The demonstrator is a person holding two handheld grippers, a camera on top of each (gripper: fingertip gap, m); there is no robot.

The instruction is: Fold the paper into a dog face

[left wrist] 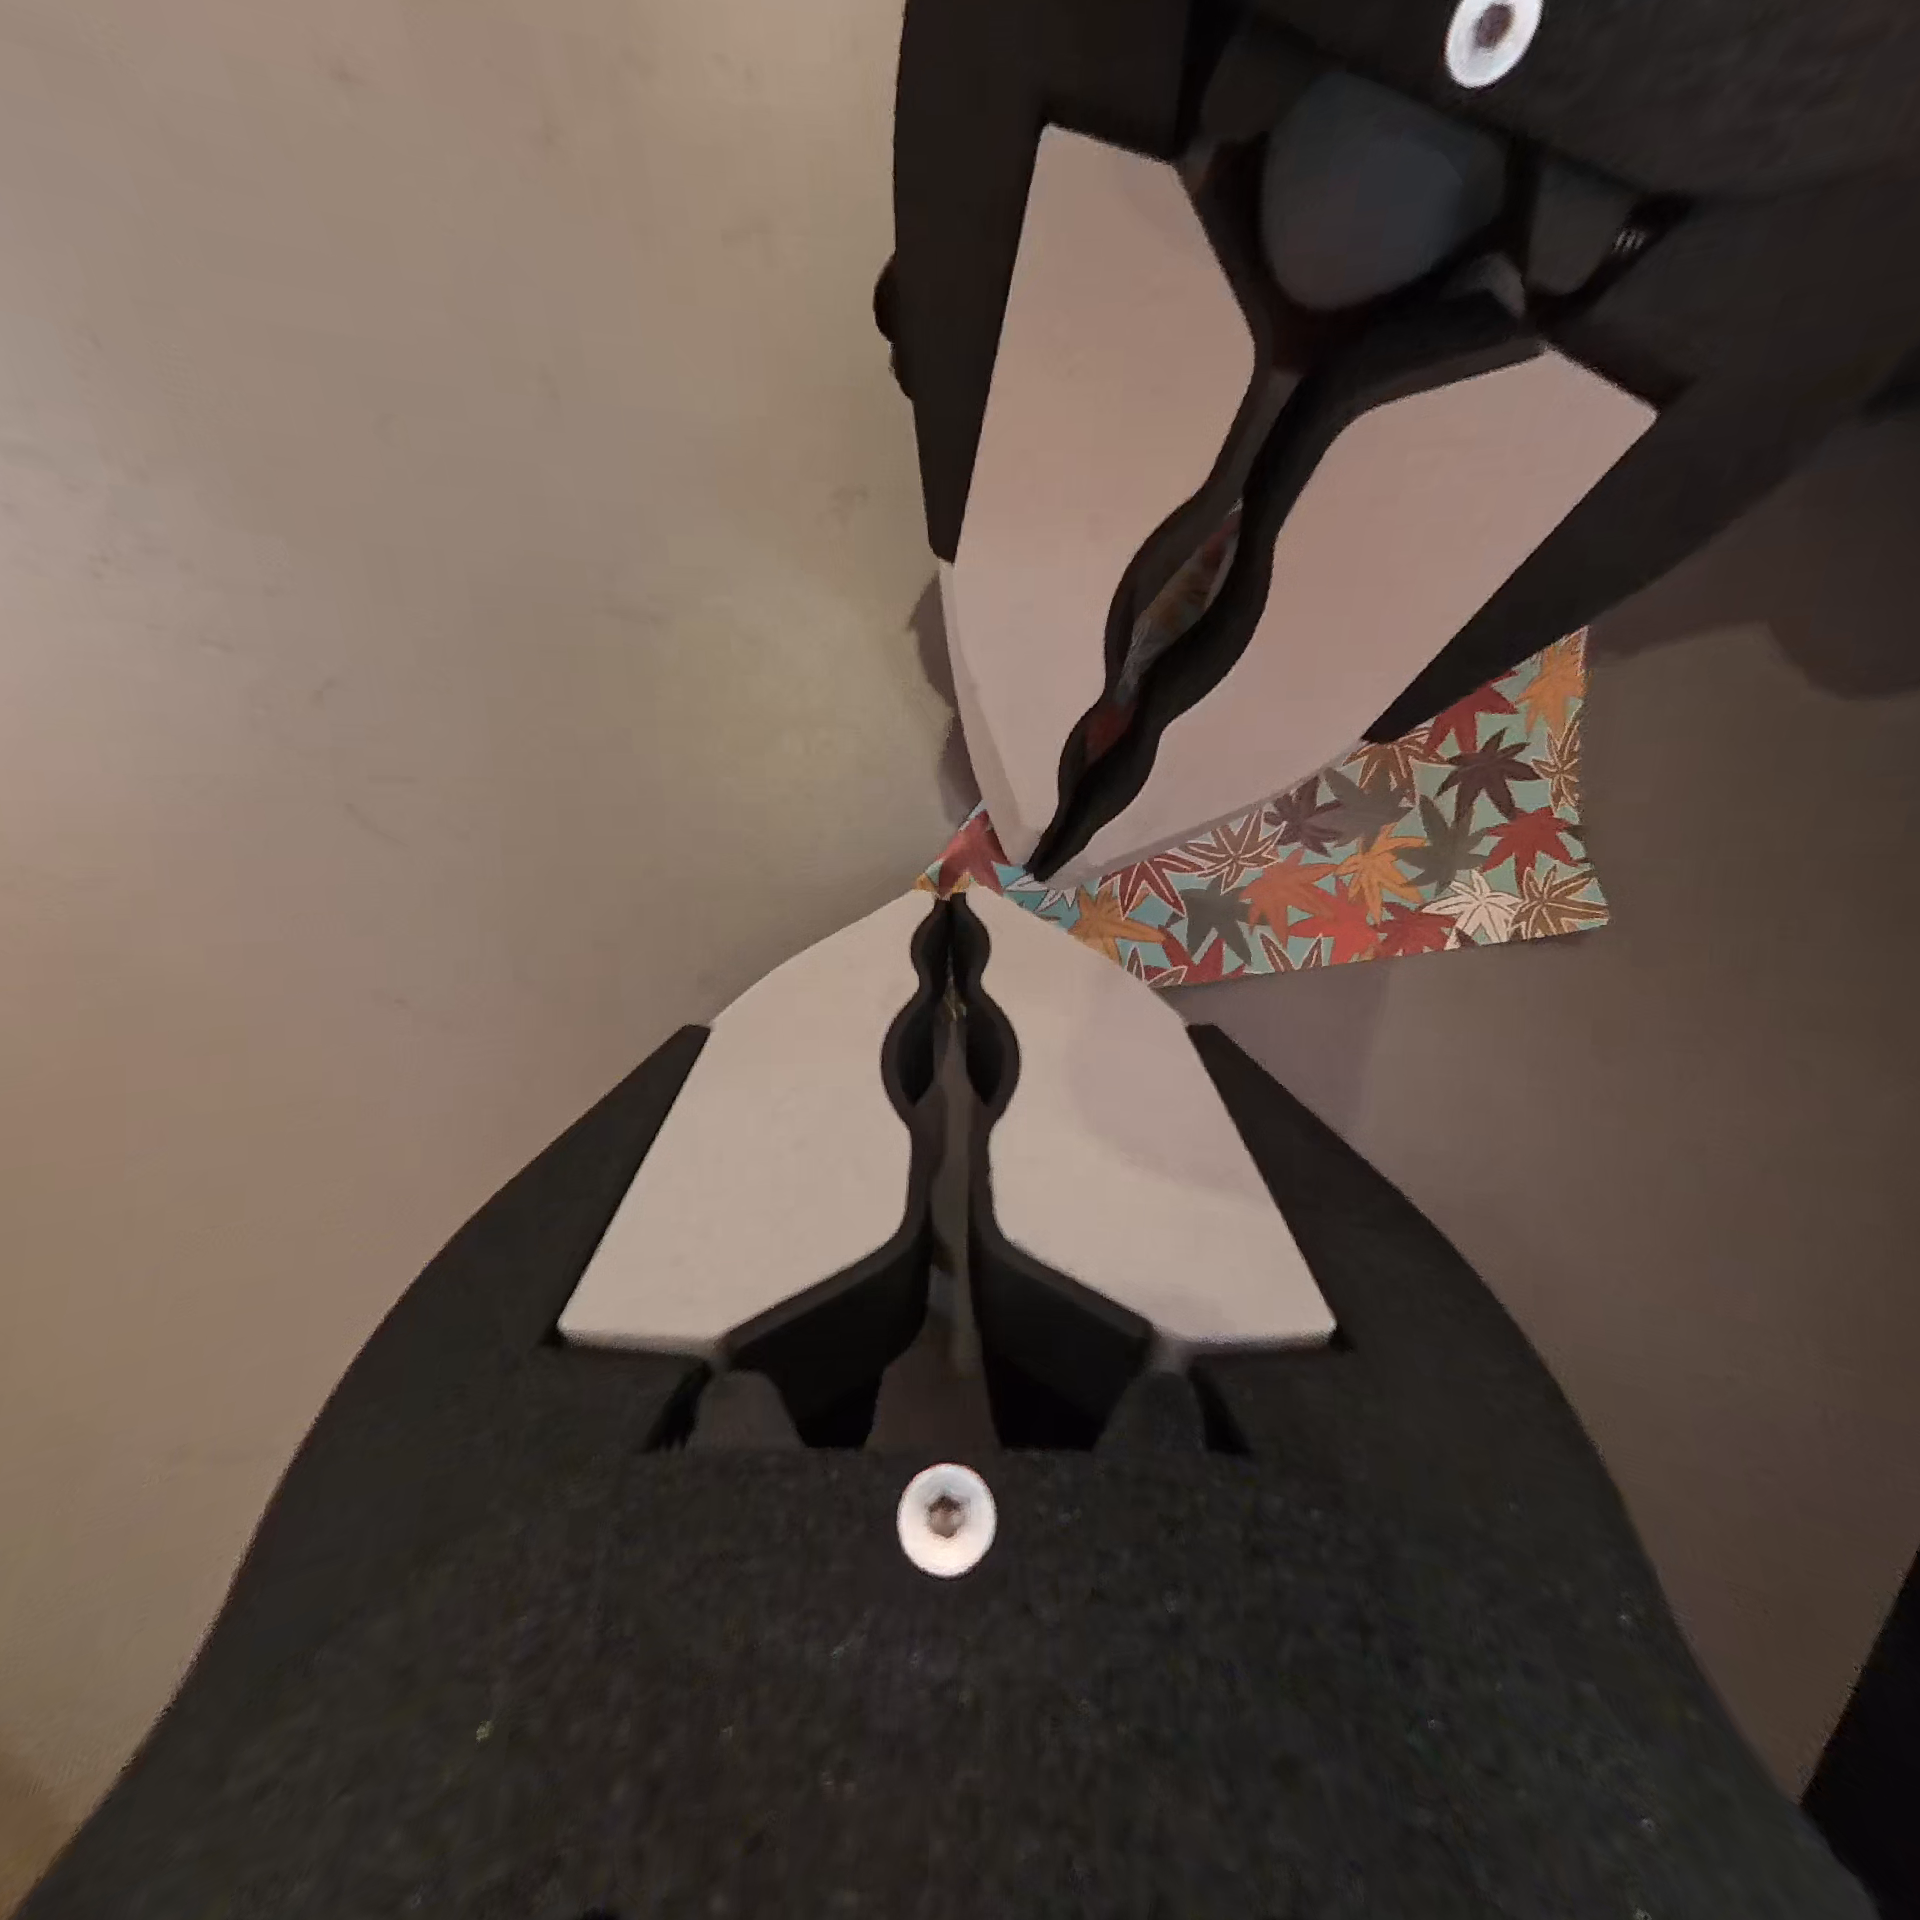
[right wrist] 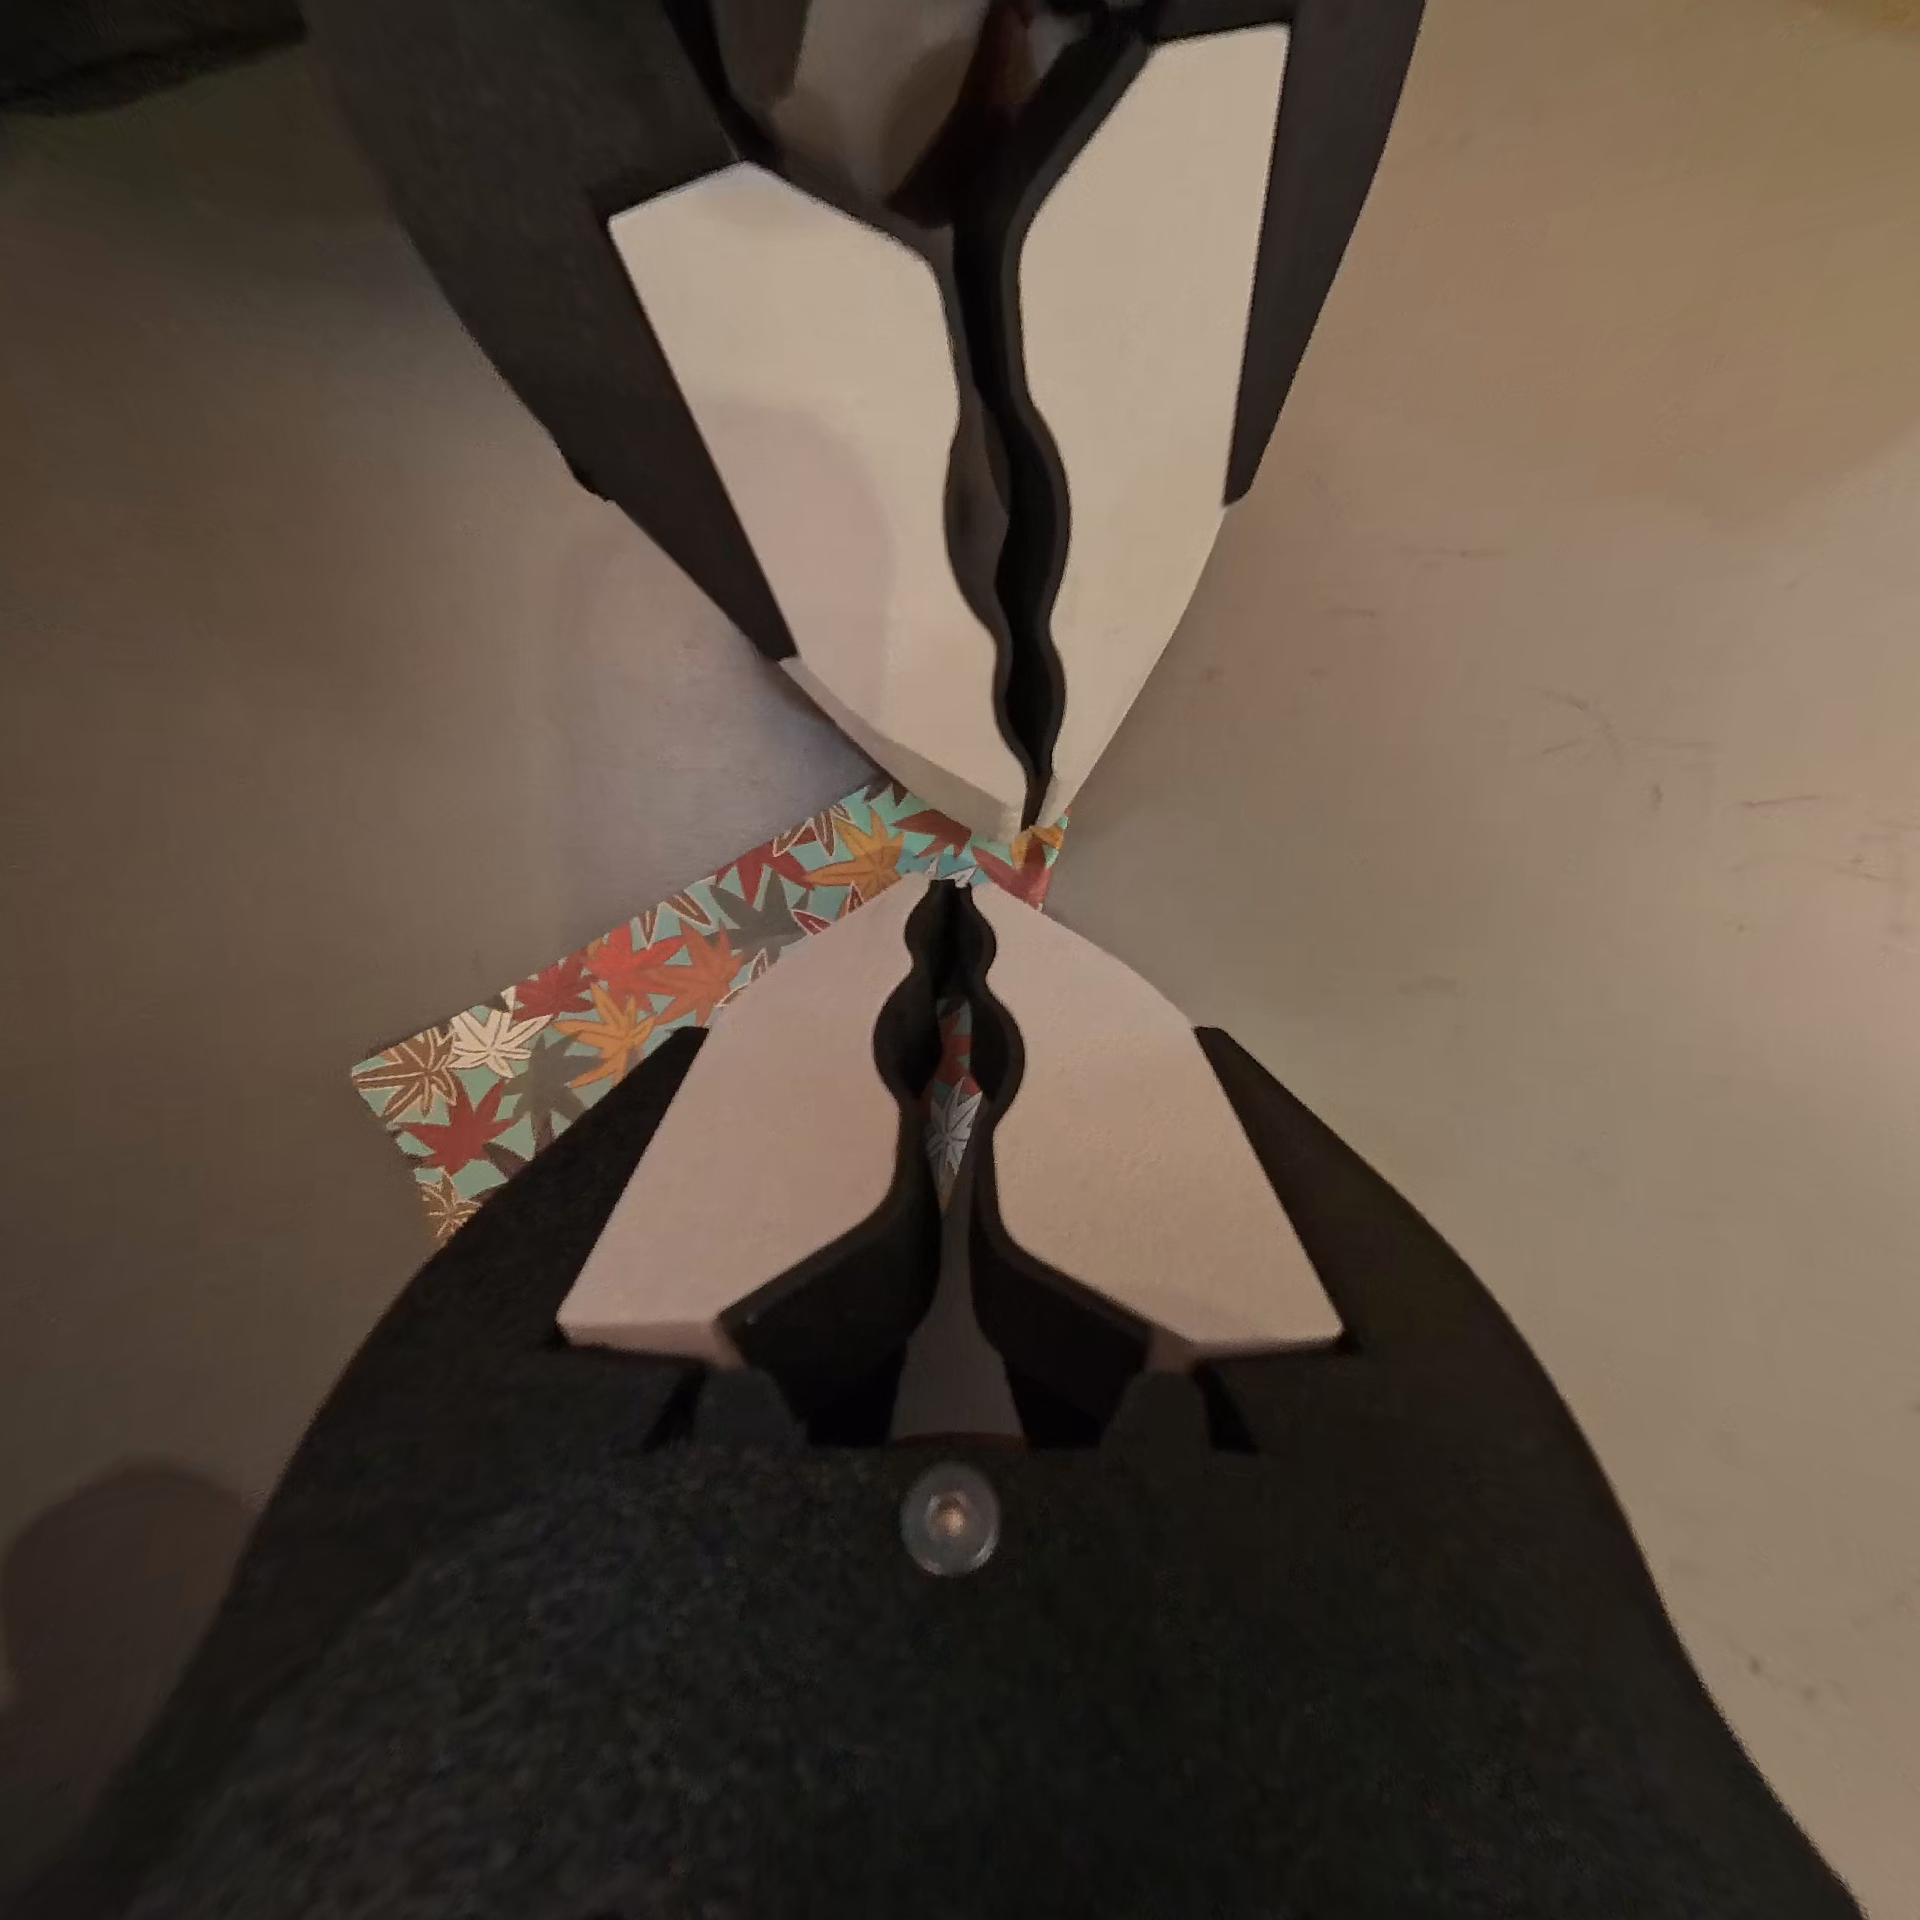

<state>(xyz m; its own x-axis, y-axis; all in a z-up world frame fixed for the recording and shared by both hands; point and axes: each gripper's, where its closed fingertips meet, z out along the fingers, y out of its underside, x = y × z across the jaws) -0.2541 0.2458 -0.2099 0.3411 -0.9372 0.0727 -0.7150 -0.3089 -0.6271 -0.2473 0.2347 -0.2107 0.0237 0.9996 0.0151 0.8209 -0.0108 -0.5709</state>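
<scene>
Left wrist view: my left hand-held gripper [left wrist: 948, 914] pinches a corner of the leaf-patterned paper [left wrist: 1351, 873] above the tabletop [left wrist: 416, 520].

Right wrist view: my right hand-held gripper [right wrist: 951, 902] clamps the same corner. I judge a fold is underway; next comes careful creasing.

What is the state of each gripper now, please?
Left gripper: shut, tips pinching a corner of the leaf-patterned paper.
Right gripper: shut on the same corner of the paper, opposite the left one.
</scene>
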